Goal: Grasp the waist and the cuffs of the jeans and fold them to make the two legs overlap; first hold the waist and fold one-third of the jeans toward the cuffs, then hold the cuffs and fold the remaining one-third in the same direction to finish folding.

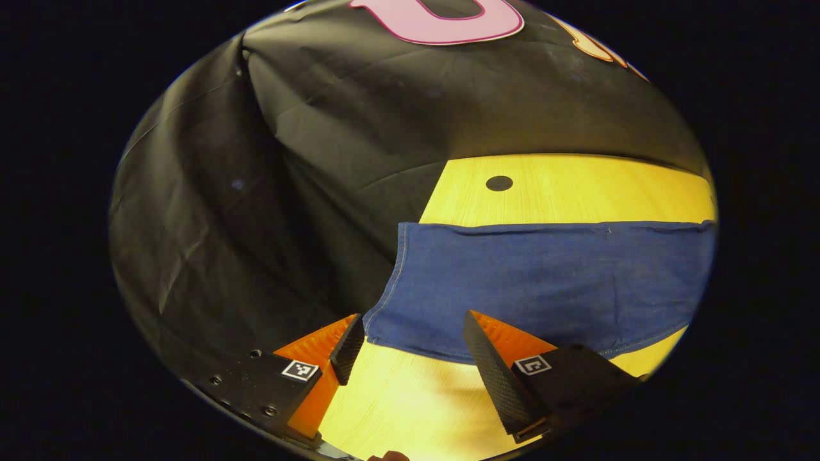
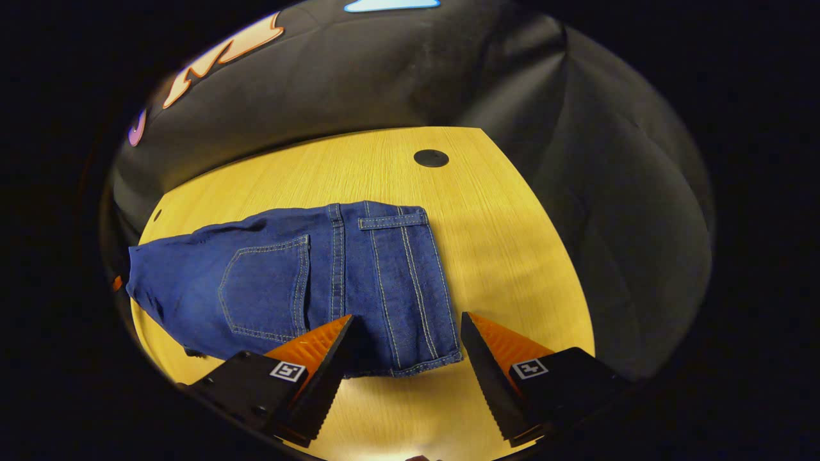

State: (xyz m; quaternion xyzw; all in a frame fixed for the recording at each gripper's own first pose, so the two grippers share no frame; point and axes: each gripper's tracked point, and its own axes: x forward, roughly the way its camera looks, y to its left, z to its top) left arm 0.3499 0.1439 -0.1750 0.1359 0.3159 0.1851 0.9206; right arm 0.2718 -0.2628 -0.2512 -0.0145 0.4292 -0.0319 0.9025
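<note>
Left gripper view, left tongs [image 1: 413, 336] spread above jeans [image 1: 544, 282] cuff on counter [image 1: 576, 189], right gripper view, right tongs [image 2: 407, 336] spread over waist.

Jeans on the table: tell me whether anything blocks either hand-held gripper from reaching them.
Nothing visible does. The left hand-held gripper hangs open just short of the cuff end of the jeans, with bare table beneath. The right hand-held gripper hangs open at the waist end, its fingers straddling the waistband corner.
</note>
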